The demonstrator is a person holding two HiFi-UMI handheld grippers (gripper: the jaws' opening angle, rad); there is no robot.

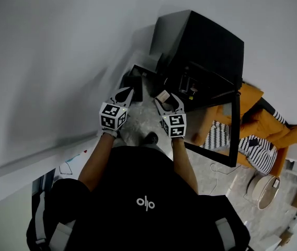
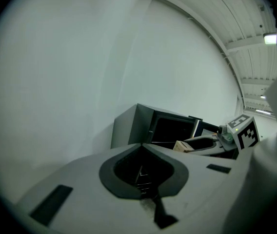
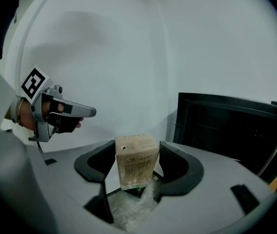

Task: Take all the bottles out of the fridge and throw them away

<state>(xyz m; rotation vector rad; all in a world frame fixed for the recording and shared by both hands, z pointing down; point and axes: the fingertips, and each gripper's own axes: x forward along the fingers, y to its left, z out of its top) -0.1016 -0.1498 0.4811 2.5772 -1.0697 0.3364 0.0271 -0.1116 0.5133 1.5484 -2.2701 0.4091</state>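
White wall [image 1: 59, 61] beside an open black fridge [image 1: 206, 46] — right gripper [image 3: 137, 147] clamps a tan carton [image 3: 136, 167] between wide-set jaws; left gripper [image 2: 141, 147] has its jaws pressed together.

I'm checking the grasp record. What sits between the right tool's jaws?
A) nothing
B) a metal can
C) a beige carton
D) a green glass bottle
C: the right gripper view shows the right tool clamping a beige carton between its jaws.
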